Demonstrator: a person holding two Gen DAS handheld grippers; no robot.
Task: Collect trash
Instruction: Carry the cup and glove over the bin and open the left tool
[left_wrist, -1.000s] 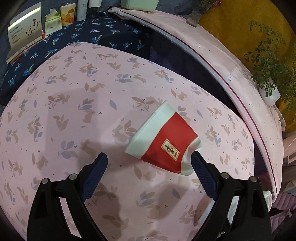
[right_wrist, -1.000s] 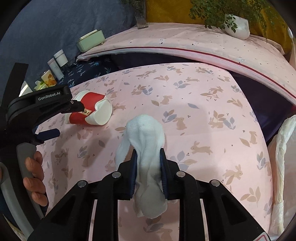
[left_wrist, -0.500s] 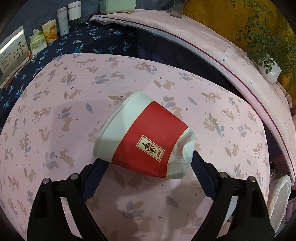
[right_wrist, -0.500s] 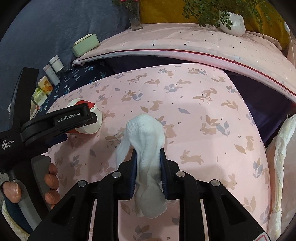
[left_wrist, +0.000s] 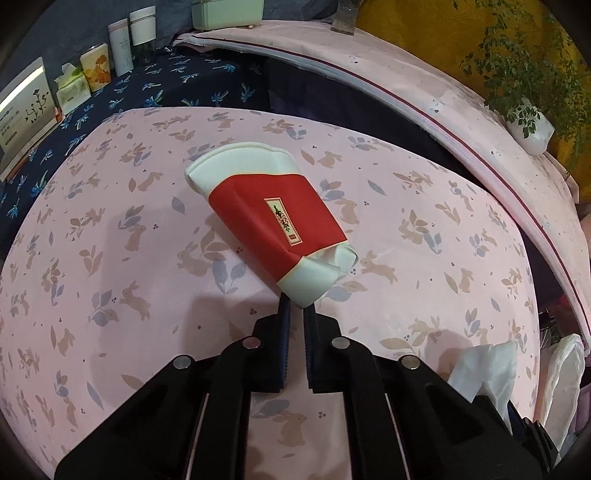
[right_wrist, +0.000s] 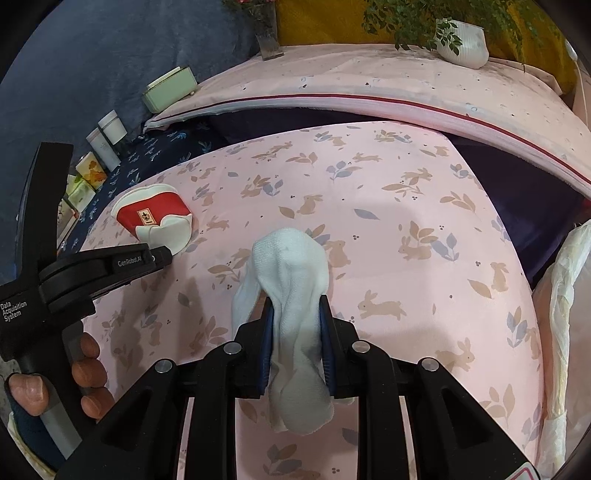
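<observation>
A crushed red and white paper cup (left_wrist: 273, 218) is pinched at its base by my left gripper (left_wrist: 295, 308), which is shut on it just above the pink rabbit-print table (left_wrist: 110, 258). The cup also shows in the right wrist view (right_wrist: 155, 219), with the left gripper (right_wrist: 162, 254) at its near end. My right gripper (right_wrist: 295, 314) is shut on a white crumpled cloth (right_wrist: 291, 273) and holds it over the table (right_wrist: 424, 229).
A white plastic bag (right_wrist: 565, 295) hangs at the table's right edge and shows in the left wrist view (left_wrist: 561, 373). Bottles and boxes (left_wrist: 110, 59) stand on a dark blue floral surface at the far left. A potted plant (right_wrist: 461, 40) sits on the pink ledge behind.
My left gripper has moved in around the cup and closed on its base, flattening it. My right gripper has held the white cloth with little movement.
</observation>
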